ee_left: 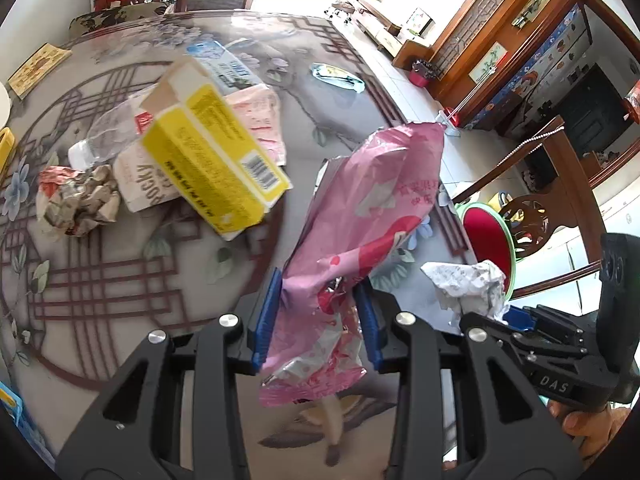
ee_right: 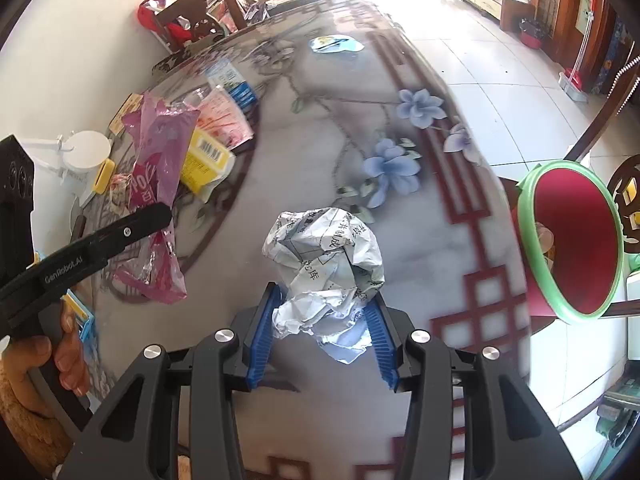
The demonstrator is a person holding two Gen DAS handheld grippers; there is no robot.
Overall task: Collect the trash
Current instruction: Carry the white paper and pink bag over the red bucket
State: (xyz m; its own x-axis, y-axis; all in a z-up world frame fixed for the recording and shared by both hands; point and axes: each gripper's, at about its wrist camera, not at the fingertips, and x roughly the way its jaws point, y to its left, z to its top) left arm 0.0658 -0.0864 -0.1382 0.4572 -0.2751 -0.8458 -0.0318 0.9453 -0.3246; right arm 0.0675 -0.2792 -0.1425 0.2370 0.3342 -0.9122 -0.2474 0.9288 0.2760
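Note:
My left gripper (ee_left: 320,316) is shut on a pink foil snack bag (ee_left: 360,208) and holds it up above the table; the bag also shows in the right wrist view (ee_right: 158,184). My right gripper (ee_right: 322,328) is shut on a crumpled white paper ball (ee_right: 326,264), which also shows in the left wrist view (ee_left: 468,284). A red bin with a green rim (ee_right: 576,240) stands beside the table edge on the right. More trash lies on the table: a yellow box (ee_left: 216,156), a crumpled brown wrapper (ee_left: 80,200) and a clear plastic bottle (ee_left: 108,132).
The table (ee_right: 420,240) has a glass top over a flower pattern. A light blue wrapper (ee_left: 338,76) lies at its far side. Wooden chairs (ee_right: 192,20) stand around it. A white cup (ee_right: 86,150) sits at the left.

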